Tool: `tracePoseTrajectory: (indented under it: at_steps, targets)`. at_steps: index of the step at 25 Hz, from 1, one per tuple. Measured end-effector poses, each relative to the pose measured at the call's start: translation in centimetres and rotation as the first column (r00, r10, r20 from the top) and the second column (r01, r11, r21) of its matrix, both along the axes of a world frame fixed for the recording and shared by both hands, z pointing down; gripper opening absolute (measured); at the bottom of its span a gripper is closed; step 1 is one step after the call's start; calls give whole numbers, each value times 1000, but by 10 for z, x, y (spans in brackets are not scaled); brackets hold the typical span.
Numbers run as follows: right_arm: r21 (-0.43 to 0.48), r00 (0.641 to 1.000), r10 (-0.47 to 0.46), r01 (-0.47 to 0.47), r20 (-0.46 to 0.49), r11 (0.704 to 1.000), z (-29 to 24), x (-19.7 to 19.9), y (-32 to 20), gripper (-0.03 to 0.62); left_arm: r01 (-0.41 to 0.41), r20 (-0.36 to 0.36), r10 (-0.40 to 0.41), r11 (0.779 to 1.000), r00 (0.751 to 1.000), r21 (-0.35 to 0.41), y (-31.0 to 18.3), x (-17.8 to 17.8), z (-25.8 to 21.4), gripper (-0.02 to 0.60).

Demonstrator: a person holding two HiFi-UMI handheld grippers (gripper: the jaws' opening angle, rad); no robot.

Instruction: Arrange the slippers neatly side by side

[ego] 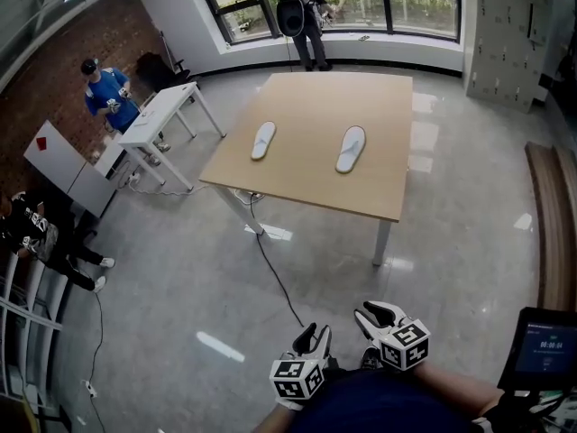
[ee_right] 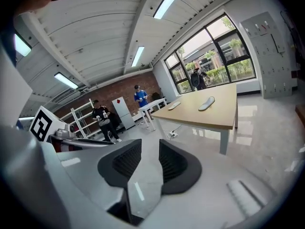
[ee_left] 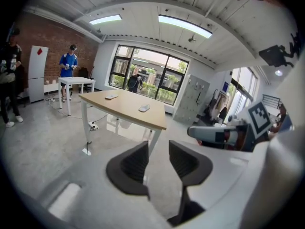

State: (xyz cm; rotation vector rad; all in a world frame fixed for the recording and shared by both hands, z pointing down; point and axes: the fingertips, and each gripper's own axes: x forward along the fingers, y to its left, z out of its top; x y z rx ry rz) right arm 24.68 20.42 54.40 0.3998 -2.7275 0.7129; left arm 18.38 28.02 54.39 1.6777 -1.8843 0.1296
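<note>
Both grippers hang low against the person's dark top, at the 6 o'clock edge of the head view, well short of the work. The left gripper (ee_left: 158, 149) has its two dark ribbed fingers spread, with only grey floor in the gap between them. The right gripper (ee_right: 150, 149) stands the same way: fingers apart and pinching nothing.

The wooden table (ego: 315, 183) stands out at 12 o'clock from the grippers, across a stretch of bare floor. On it lie the two white slippers, well apart from each other. The left slipper (ego: 263, 140) sits toward the table's 9 o'clock side. The right slipper (ego: 352, 149) sits toward 3 o'clock, a little nearer the person. Both lie flat with their long axes running roughly from 6 toward 12 and leaning slightly to 1 o'clock. Neither gripper is near either one.

A black cable (ego: 275, 278) runs over the floor from under the table toward the person. At about 10 o'clock a white side table (ego: 162, 115) stands beside the wooden one. A person in a blue top (ego: 110, 93) is just behind it, by the brick wall. Another person with a dark backpack (ego: 302, 16) stands at the windows at 12 o'clock. A third, in black (ego: 36, 233), is at 9 o'clock. A small lit screen (ego: 548, 348) shows at 4 o'clock, close to the right gripper.
</note>
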Motion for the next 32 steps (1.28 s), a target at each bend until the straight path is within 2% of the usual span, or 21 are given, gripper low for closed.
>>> tracePoseTrajectory:
  at_steps: [2,5,11,16,32]
  targets:
    - [-7,1000,11,-11,19,1000,1,-4,-13,122,15,9,-15,1000,1000,-5,-8,-8,0,138]
    - [-18,999,29,-28,40,999,-14,-3,-7,69,28,17,-28,1000,999,-8,4,-9,-16,123]
    - [-9,1000,-3,4,30,1000,-11,-23,-17,69,35,-15,-35,998,999,-43,-5,-28,-4,123]
    - [-11,998,69,-69,11,998,-11,-38,-49,69,-20,-34,18,999,999,-37,-34,-51,1,123]
    - [20,994,81,-80,-71,997,-8,-196,-110,69,-53,-112,52,999,992,-8,-111,-218,5,107]
